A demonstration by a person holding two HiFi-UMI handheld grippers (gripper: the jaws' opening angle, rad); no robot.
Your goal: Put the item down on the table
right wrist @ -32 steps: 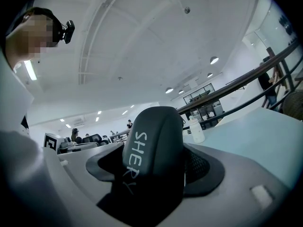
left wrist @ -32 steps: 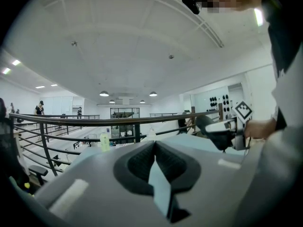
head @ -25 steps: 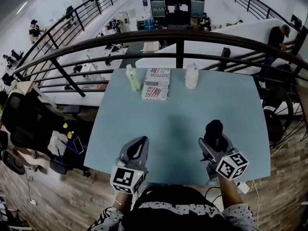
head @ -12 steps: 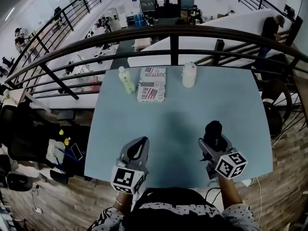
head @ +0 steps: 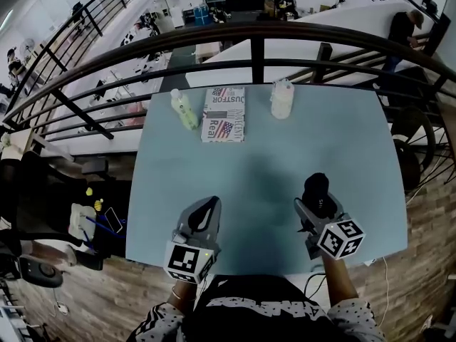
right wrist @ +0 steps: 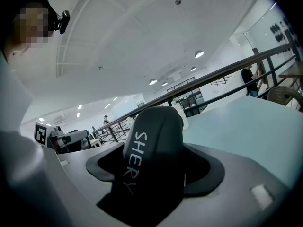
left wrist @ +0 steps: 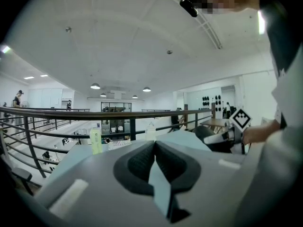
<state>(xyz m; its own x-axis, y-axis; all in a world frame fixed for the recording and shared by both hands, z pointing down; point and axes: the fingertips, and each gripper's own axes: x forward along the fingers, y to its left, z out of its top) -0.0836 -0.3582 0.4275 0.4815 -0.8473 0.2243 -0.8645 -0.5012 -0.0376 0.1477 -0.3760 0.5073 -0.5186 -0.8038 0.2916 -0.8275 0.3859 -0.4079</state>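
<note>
Black item (right wrist: 152,143) sits clamped in upward-tilted right claw (head: 315,204) over table (head: 235,162).

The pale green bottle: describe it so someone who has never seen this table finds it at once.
Start at the light blue table and look to its far edge by the black railing, where three things sit in a row. The bottle is the leftmost, beside the printed packet. It alone is pale green; the other bottle, right of the packet, is white.
</note>
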